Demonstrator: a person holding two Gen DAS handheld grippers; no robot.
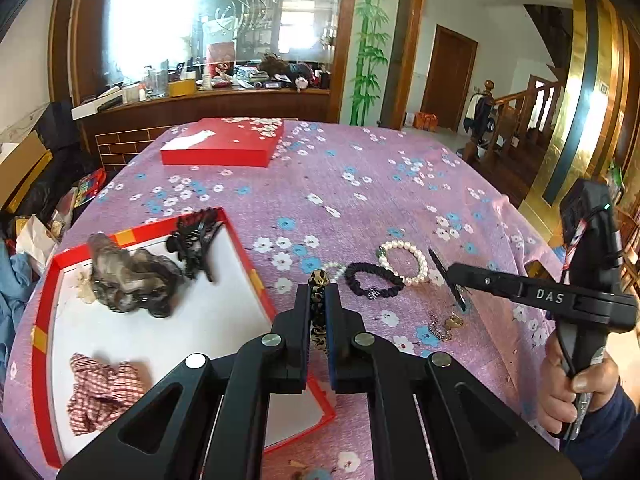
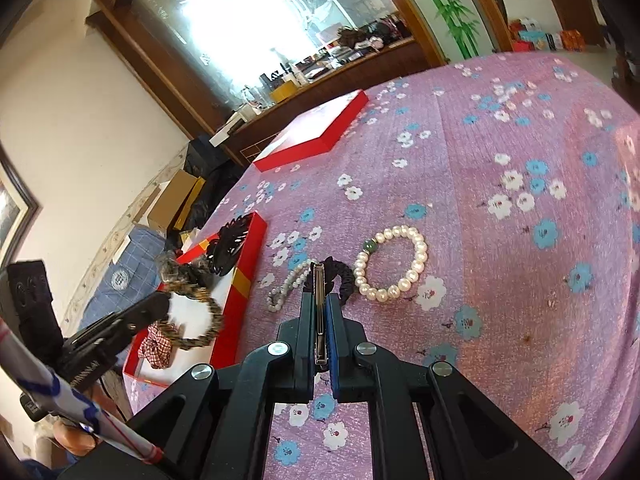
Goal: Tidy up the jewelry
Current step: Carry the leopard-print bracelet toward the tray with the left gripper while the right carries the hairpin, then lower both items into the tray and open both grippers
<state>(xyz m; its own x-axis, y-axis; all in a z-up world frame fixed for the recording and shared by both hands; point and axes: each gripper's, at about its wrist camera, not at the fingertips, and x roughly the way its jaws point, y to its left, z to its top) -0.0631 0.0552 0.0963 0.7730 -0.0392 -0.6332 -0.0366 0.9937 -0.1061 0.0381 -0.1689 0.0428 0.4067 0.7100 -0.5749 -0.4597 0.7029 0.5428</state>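
Observation:
My left gripper (image 1: 319, 294) is shut on a leopard-print hair band (image 1: 319, 312). The right wrist view shows the hair band (image 2: 204, 322) hanging from the left gripper (image 2: 162, 306) over the open red box (image 2: 240, 280). My right gripper (image 2: 319, 300) is shut on a slim metal hair clip (image 2: 320, 312), low over the cloth by a black scrunchie (image 2: 346, 280). A large pearl bracelet (image 2: 394, 264) and a small bead bracelet (image 2: 286, 286) lie beside it. In the box (image 1: 44, 320) are a grey scrunchie (image 1: 128, 276), a black claw clip (image 1: 196, 240) and a checked scrunchie (image 1: 104, 392).
The red box lid (image 1: 220, 144) lies at the far side of the table, which has a purple flowered cloth (image 1: 360, 184). A small chain piece (image 1: 442, 326) rests near the right gripper (image 1: 454, 270). A hand (image 1: 576, 392) holds that gripper's handle. Clutter and boxes stand past the table's left edge.

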